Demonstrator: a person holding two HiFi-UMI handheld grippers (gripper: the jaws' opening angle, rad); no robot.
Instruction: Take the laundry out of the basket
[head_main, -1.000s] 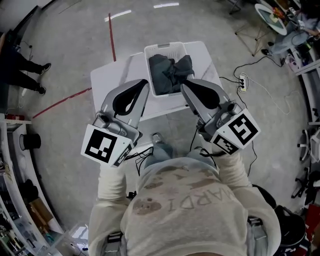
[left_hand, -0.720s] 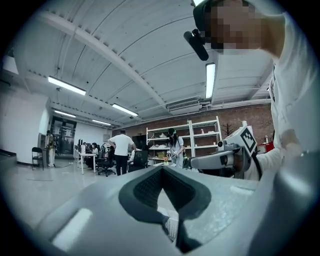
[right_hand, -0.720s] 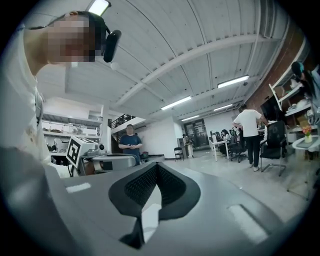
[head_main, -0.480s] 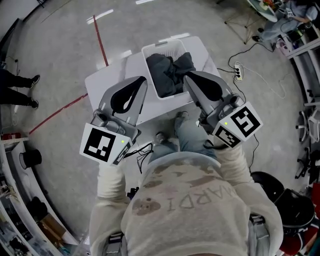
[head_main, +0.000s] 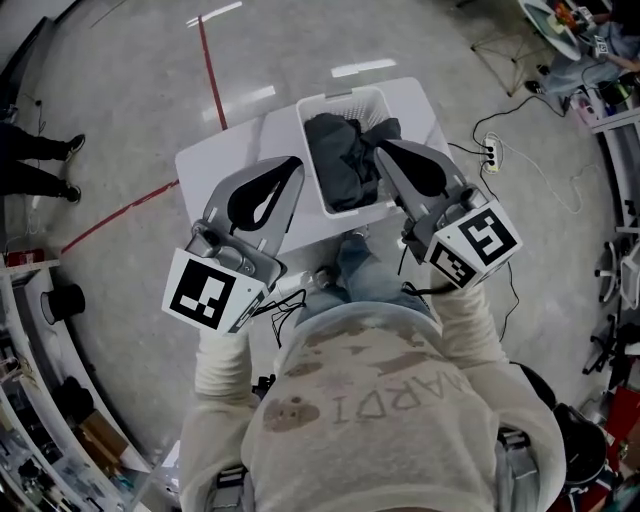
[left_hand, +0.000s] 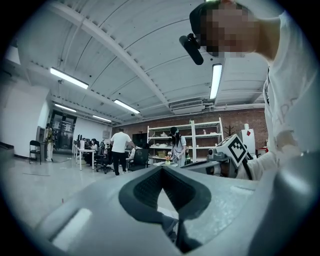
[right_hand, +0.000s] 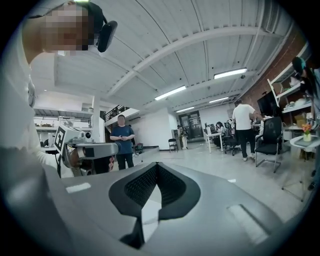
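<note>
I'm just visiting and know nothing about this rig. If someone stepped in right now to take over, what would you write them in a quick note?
Left gripper: jaws together, holding nothing, tip beside the left wall of the white plastic laundry basket.
Right gripper: jaws together, holding nothing, tip over the basket's right side.
The basket sits on the white table, with the dark grey clothes piled inside it.
Done: nothing is out yet.
Left: probably open a gripper, grasp the clothes and lift them out.
</note>
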